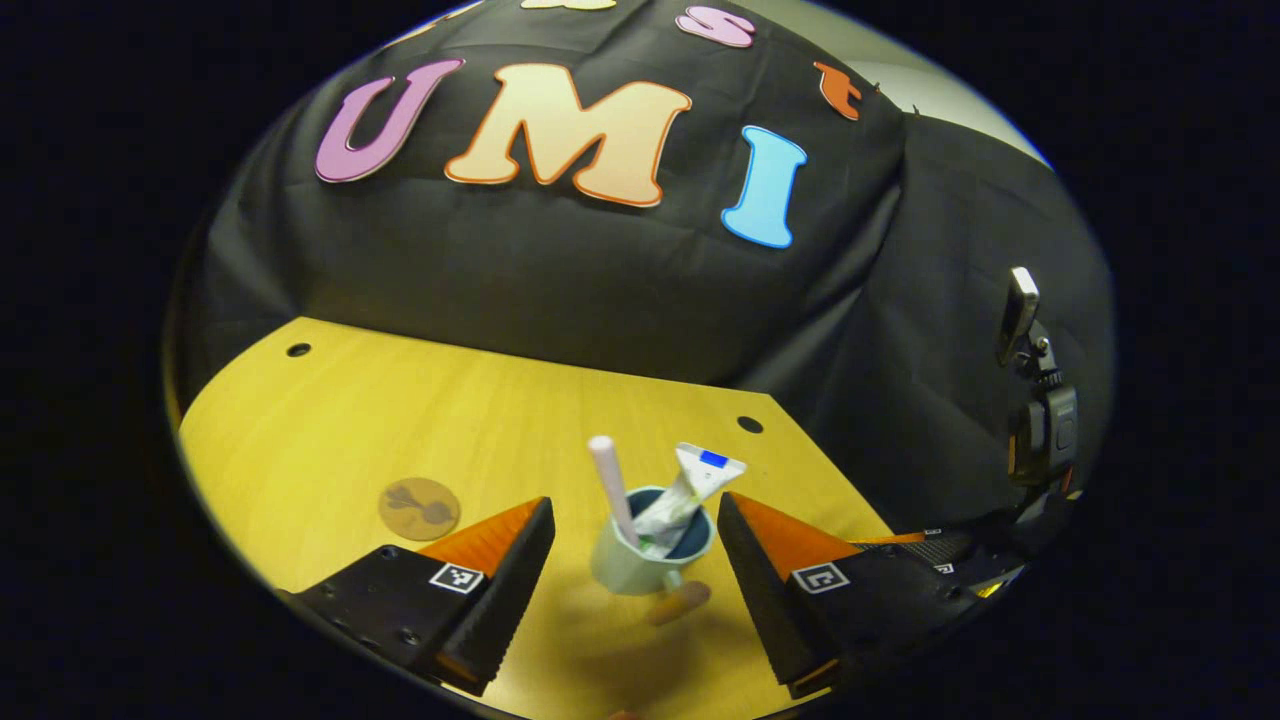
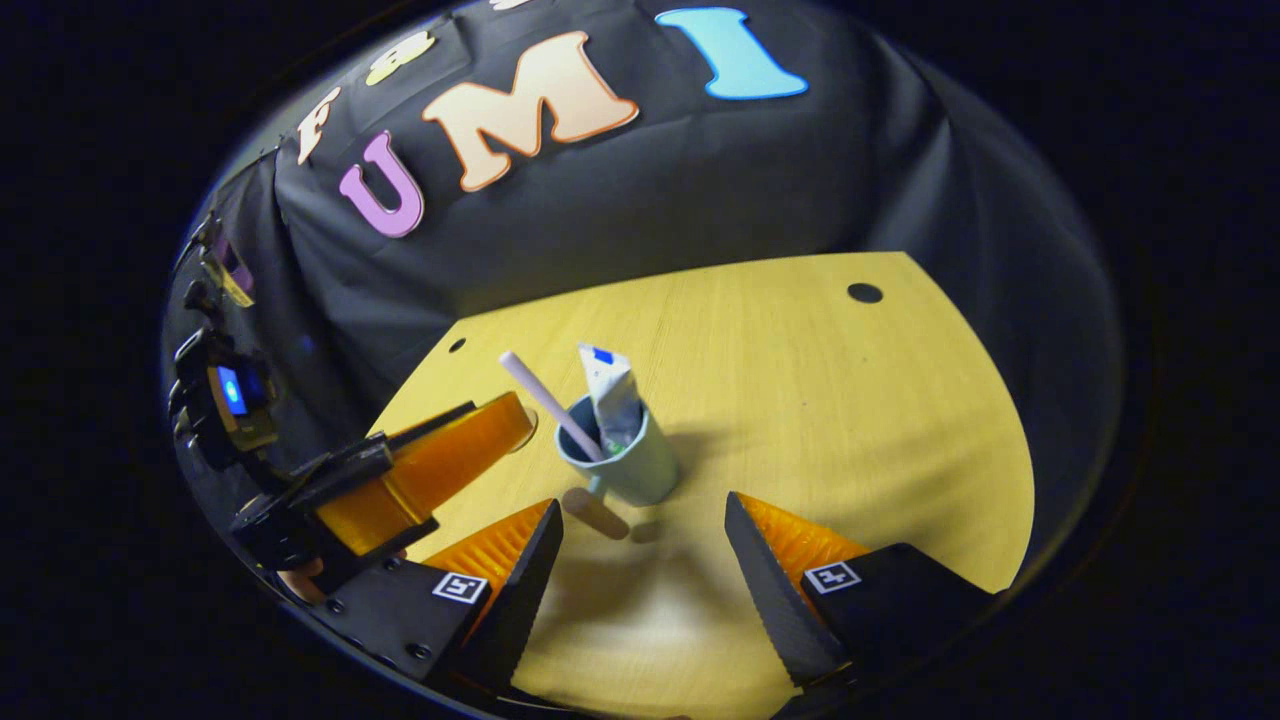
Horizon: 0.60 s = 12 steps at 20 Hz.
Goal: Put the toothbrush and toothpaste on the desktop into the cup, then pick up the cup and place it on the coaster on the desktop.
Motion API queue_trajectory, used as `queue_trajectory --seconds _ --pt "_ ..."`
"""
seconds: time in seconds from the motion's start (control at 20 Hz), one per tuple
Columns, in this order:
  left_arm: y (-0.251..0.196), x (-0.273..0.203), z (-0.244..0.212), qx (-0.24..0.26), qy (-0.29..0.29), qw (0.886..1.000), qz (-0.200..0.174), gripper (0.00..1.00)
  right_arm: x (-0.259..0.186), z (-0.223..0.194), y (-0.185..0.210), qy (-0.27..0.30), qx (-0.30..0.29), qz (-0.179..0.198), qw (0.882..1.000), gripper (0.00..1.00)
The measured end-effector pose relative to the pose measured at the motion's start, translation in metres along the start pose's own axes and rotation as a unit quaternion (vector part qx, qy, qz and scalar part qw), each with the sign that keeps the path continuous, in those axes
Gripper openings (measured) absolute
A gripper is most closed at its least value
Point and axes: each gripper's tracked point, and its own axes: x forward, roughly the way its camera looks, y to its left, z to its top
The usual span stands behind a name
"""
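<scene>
A pale green cup [image 1: 640, 565] stands upright on the yellow desktop [image 1: 400, 420], its wooden handle [image 1: 680, 601] pointing toward me. A pink toothbrush [image 1: 612, 485] and a white toothpaste tube [image 1: 697, 482] stick up out of it. My left gripper [image 1: 635, 505] is open, with the cup in the gap just ahead of its fingers and apart from both. The round brown coaster [image 1: 419, 508] lies on the desk to the left. In the right gripper view, the cup [image 2: 640, 468] sits ahead of my open right gripper [image 2: 642, 505], with the left gripper's orange fingers [image 2: 440, 470] to its left.
The desktop has two small dark holes [image 1: 298, 350] [image 1: 750, 424] near its far edge, and black cloth hangs right behind it. Part of the right gripper and its mounted device [image 1: 1040, 430] stand off the desk's right side. Open wood [image 2: 850, 400] lies right of the cup.
</scene>
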Motion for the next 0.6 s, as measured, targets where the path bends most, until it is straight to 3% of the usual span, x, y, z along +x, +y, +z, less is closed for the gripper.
queue_trajectory --seconds 0.25,0.3,0.45,0.6 --pt "0.072 -0.031 0.013 0.020 -0.005 0.999 0.045 0.95 0.028 -0.004 0.025 0.068 -0.002 -0.017 0.998 0.99" --pt "0.087 -0.037 0.014 0.021 -0.004 0.998 0.053 0.95 0.036 -0.009 0.027 0.083 -0.001 -0.025 0.996 0.94" --pt "0.126 -0.051 0.014 0.016 0.002 0.997 0.074 0.95 0.056 -0.017 0.029 0.130 -0.006 -0.050 0.990 0.99" --pt "0.161 -0.063 0.010 0.001 0.008 0.995 0.095 0.96 0.074 -0.024 0.027 0.170 -0.029 -0.073 0.982 0.94"
